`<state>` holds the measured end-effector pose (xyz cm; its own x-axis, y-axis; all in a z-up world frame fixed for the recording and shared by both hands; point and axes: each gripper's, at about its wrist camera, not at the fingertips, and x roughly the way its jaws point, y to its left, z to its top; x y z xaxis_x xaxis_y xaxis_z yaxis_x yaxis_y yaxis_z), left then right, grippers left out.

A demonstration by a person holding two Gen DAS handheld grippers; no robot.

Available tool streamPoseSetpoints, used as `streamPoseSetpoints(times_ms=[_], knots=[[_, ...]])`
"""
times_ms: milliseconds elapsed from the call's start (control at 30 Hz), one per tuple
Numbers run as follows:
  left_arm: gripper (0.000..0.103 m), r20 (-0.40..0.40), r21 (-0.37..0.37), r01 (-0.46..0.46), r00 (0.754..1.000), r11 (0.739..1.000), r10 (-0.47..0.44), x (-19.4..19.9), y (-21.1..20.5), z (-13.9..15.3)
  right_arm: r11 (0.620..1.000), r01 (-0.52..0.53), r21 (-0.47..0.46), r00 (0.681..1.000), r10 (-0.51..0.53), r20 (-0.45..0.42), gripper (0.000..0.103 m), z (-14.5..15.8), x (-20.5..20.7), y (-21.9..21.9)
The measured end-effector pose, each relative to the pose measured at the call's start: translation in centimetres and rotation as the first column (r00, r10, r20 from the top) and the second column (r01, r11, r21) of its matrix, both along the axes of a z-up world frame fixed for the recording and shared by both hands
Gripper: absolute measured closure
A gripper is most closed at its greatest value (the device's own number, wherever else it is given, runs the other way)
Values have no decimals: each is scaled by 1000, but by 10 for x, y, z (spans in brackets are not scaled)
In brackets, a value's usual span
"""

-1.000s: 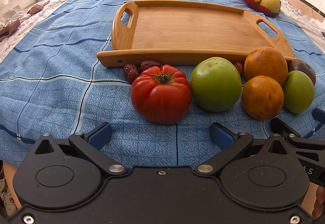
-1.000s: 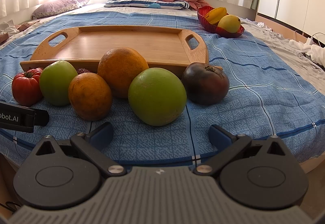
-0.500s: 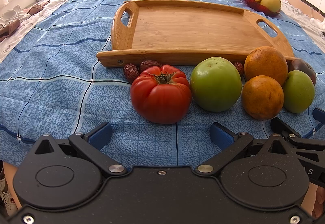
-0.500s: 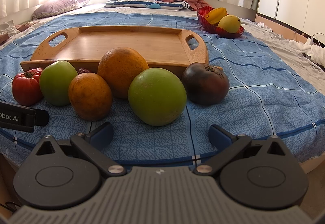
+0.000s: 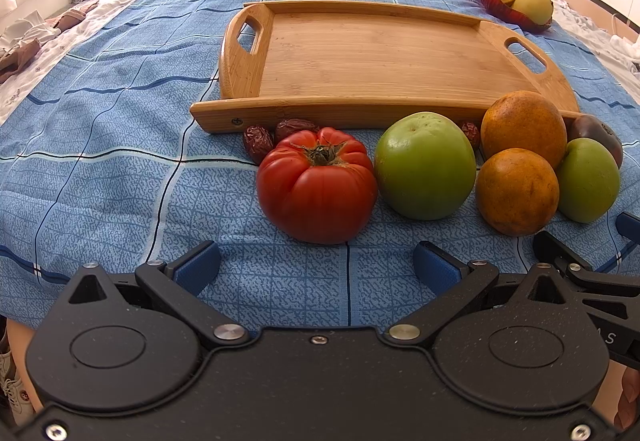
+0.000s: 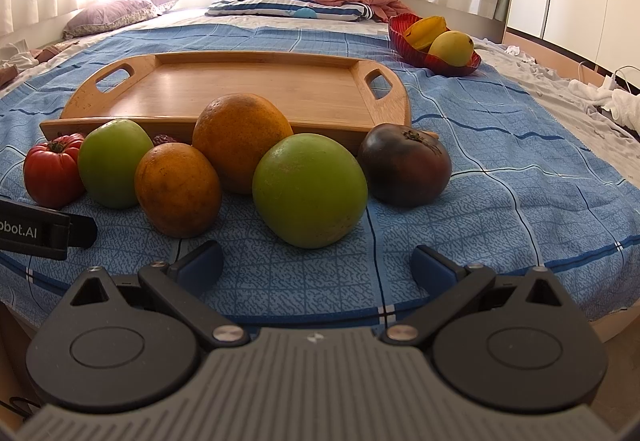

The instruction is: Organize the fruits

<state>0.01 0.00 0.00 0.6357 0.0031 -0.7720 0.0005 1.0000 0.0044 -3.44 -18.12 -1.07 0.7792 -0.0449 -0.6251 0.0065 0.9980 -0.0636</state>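
Bare bedspread (image 5: 100, 177) lies open toward 10 o'clock; at 12 the red tomato (image 5: 318, 185) blocks the left claw (image 5: 316, 267), fruits crowding toward 2, wooden tray (image 5: 380, 57) unoccupied

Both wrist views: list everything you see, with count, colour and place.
tray: 1, wooden, mid-bed, nothing on it
tomato: 1, red, leftmost of the fruit row before the tray
apples: 2, green, in that row
oranges: 2, orange, in that row
dark fruit: 1, purple-brown, right end
dates: at least 3, brown, against the tray's near edge
bowl: 1, red, far right, holding yellow fruit
bedspread: 1, blue checked
pillows: 2, lilac and striped, at the head of the bed
left gripper: open
right gripper: open
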Motion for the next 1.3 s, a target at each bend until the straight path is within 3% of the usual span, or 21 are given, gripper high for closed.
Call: streamPoseSetpoints(times_ms=[233,500,600,867,967,1100,1233,1300], knots=[[0,6,1,0,1000,1000,0,-2,1,2,999,4,35,1000,-4,9,0,5,0,-6],[0,73,-11,-2,997,1000,3,-12,3,-2,1000,6,19,1000,-7,16,0,2,-1,-2],[0,134,-9,-25,991,1000,26,-16,4,-6,1000,-5,27,1000,4,21,0,3,-1,-4],[0,242,-14,-20,970,1000,22,-30,8,-4,1000,-27,-8,989,28,148,4,9,-21,-3],[1,283,-48,-19,958,999,32,-34,14,4,999,-35,-27,977,39,209,13,16,-26,-2],[16,312,-31,4,950,1000,6,-33,14,12,1000,-22,-22,972,27,235,29,21,-24,-1],[37,308,-19,38,951,999,-31,-30,11,13,999,-40,-18,972,43,229,35,21,-21,1],[42,300,-20,49,953,999,-41,-28,10,13,998,-53,-30,973,59,225,35,20,-19,3]])
